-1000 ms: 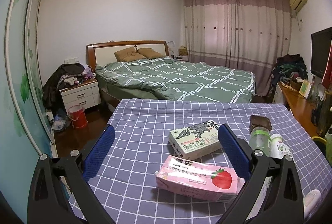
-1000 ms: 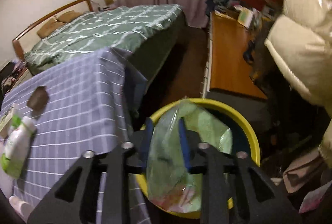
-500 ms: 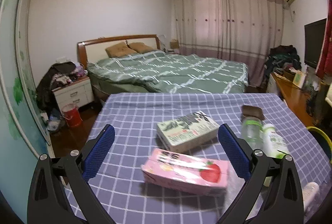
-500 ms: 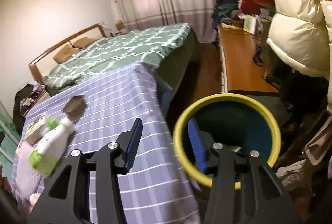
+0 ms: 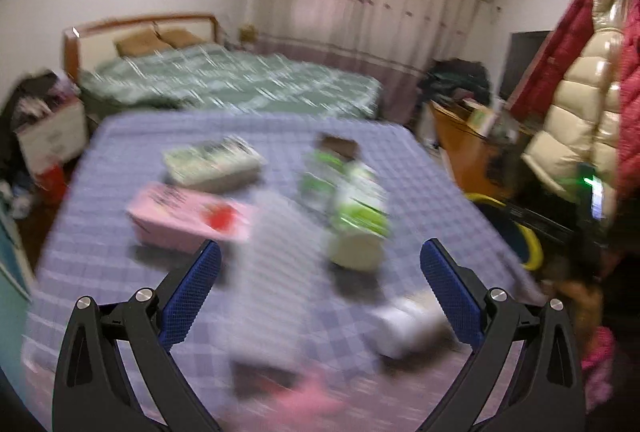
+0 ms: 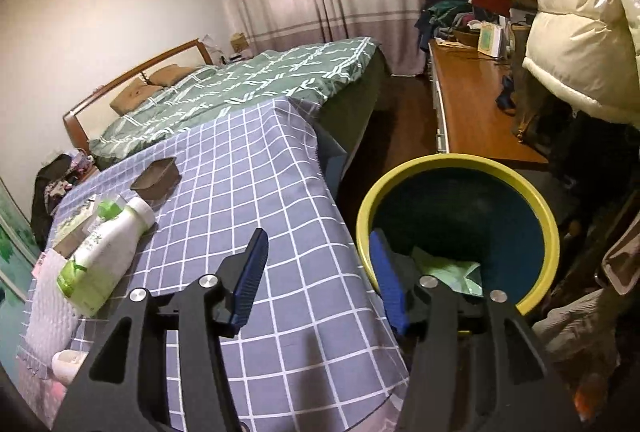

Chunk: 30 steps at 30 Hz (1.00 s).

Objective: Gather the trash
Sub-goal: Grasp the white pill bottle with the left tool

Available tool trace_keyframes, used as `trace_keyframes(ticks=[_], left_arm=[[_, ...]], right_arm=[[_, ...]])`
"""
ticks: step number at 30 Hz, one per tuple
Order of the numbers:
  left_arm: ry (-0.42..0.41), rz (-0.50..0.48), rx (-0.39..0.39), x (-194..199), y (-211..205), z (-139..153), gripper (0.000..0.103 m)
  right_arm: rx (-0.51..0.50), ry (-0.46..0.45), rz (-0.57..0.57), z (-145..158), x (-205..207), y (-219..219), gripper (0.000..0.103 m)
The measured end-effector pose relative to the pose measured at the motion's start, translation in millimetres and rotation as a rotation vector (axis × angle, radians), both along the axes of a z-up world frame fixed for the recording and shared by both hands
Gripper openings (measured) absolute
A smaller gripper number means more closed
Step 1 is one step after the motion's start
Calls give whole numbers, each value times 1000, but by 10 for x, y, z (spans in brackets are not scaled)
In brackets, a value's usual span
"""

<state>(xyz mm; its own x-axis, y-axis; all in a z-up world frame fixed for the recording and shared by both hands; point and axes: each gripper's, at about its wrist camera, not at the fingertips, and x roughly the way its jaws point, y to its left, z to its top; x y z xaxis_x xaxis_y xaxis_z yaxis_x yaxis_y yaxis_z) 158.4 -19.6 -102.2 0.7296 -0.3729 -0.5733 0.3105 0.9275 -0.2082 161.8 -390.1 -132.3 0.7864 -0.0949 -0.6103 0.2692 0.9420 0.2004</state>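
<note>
Now both tongs gape empty: right gripper (image 6: 320,272) beside the yellow-rimmed bin (image 6: 456,162), green wrapper (image 6: 448,268) inside; left gripper (image 5: 320,288) should settle, then straddle the green-labelled bottle (image 5: 360,216) just ahead

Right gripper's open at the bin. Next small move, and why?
Probably swing the right gripper left toward the white-and-green bottle lying on the table. It is open and holds nothing, a green bag already lies in the yellow-rimmed bin, and trash remains on the table.
</note>
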Motion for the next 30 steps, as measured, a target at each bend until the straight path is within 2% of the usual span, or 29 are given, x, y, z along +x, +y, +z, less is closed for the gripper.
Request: trace_keyframes(ticks=[3,5,8,11,16,21,24,30], left_arm=[[64,-11,4,-97,-338,-134,98],[88,-4,43,-141,-608,-225,98],[101,47,98,-181,-870,-331,98],[137,85,100,-127,-988,-429,98],[192,115,128,-22,-1115,-592,98],[208,140,137,44,-1146,-675,98],[212,149,138,81,-1119,-692,87],[210,125,130,100,-1097,-682,87]], right_arm=[[-9,10,-5,-11,19,17,54],[-8,7,-12,-12,16,12,54],[-2,6,-9,-13,19,3,54],[5,-6,-3,-11,4,-8,54],[39,-8,10,-28,5,-51,54],[72,-11,13,-40,4,-90,54],[79,-15,14,-37,-1,-92,54],[60,-42,20,11,-107,-85,54]])
